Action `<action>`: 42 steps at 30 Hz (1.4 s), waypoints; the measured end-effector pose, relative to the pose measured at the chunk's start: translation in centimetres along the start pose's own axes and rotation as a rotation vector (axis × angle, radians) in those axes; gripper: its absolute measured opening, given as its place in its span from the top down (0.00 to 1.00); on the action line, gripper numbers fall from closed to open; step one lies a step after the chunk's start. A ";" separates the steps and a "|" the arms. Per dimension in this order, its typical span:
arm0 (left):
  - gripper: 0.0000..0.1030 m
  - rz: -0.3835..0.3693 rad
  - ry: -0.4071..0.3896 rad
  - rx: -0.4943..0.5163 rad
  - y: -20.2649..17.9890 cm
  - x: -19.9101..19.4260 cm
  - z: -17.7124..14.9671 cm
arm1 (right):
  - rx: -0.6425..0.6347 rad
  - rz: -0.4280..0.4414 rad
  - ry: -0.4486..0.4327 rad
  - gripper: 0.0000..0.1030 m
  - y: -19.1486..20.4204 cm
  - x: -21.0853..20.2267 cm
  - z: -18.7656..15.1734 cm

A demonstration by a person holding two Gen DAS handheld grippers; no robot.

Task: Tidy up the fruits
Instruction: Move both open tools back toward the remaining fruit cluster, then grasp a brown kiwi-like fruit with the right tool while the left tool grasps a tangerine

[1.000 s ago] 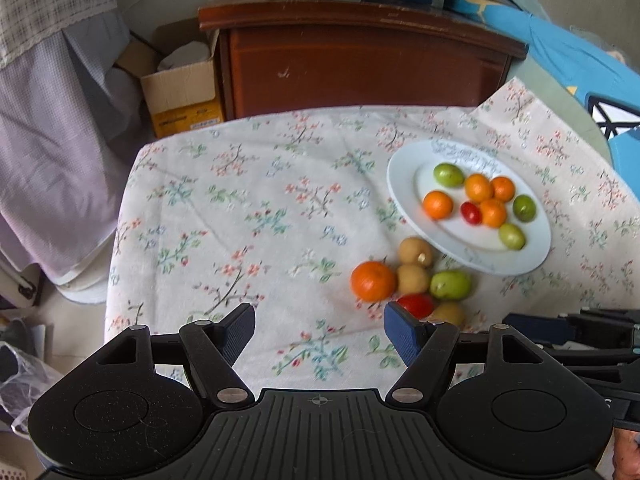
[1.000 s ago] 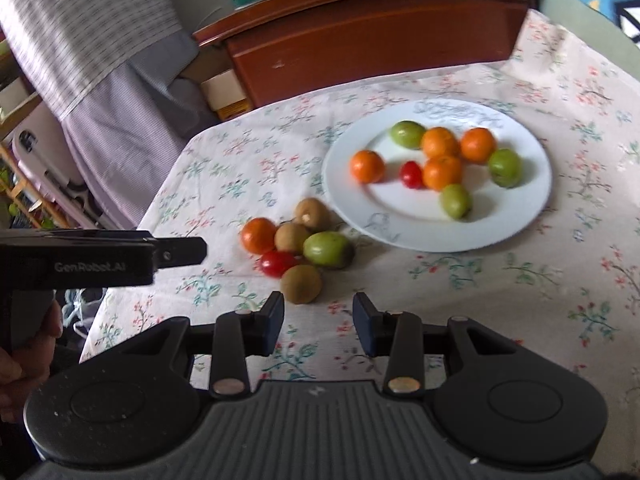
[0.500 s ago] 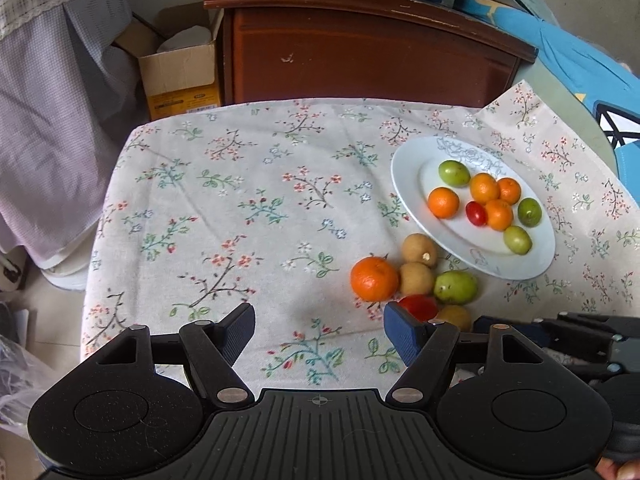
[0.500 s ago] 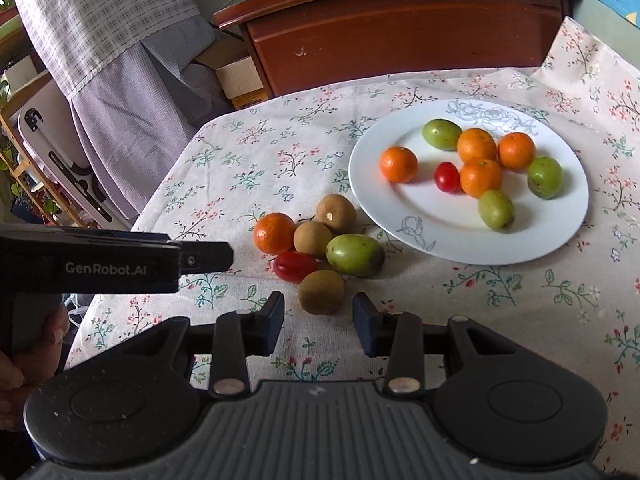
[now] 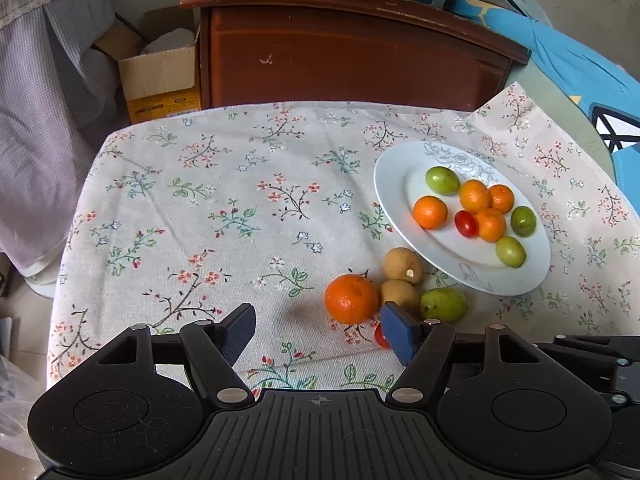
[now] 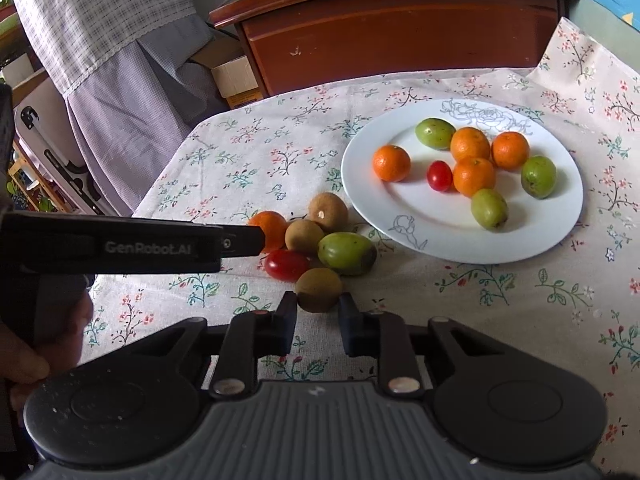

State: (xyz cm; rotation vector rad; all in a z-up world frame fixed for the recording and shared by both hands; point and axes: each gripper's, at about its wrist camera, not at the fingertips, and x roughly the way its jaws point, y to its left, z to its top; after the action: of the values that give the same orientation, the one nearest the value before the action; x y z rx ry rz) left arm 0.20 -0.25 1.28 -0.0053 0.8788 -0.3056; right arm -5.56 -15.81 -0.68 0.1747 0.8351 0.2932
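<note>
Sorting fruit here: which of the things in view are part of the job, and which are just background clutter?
Job:
- white plate with fruit on it
- loose fruit pile on the cloth: orange, cherry tomato, green fruit
- brown fruit between the right hand-held gripper pads

Lying about:
- cardboard box
- wooden cabinet
- checked cloth

Soft daylight fills both views, bright on the white plate (image 6: pixel 560 232). Fruit casts short shadows toward the lower left. Fisheye bending curves the edges; corners darken. Focus stays sharp, without glare.
</note>
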 end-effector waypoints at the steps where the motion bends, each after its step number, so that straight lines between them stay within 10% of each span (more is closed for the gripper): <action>1: 0.38 -0.002 0.006 0.000 0.0 0.3 0.0 | 0.000 -0.002 -0.001 0.79 0.0 0.0 0.0; 13: 0.42 -0.025 -0.029 -0.001 -0.3 1.5 0.1 | 0.021 0.008 0.006 0.74 -0.2 0.2 0.0; 26: 0.70 -0.073 -0.057 0.007 -0.7 1.3 0.0 | 0.016 0.011 -0.006 0.76 0.0 0.6 -0.1; 42: 0.71 -0.058 -0.079 -0.009 -0.5 -0.5 0.1 | 0.038 -0.007 -0.019 0.76 -0.4 -0.6 0.3</action>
State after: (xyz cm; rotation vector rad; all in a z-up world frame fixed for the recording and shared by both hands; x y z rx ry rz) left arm -0.10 -0.60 1.76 -0.0509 0.8022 -0.3530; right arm -5.65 -16.40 -0.14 0.2096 0.8225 0.2686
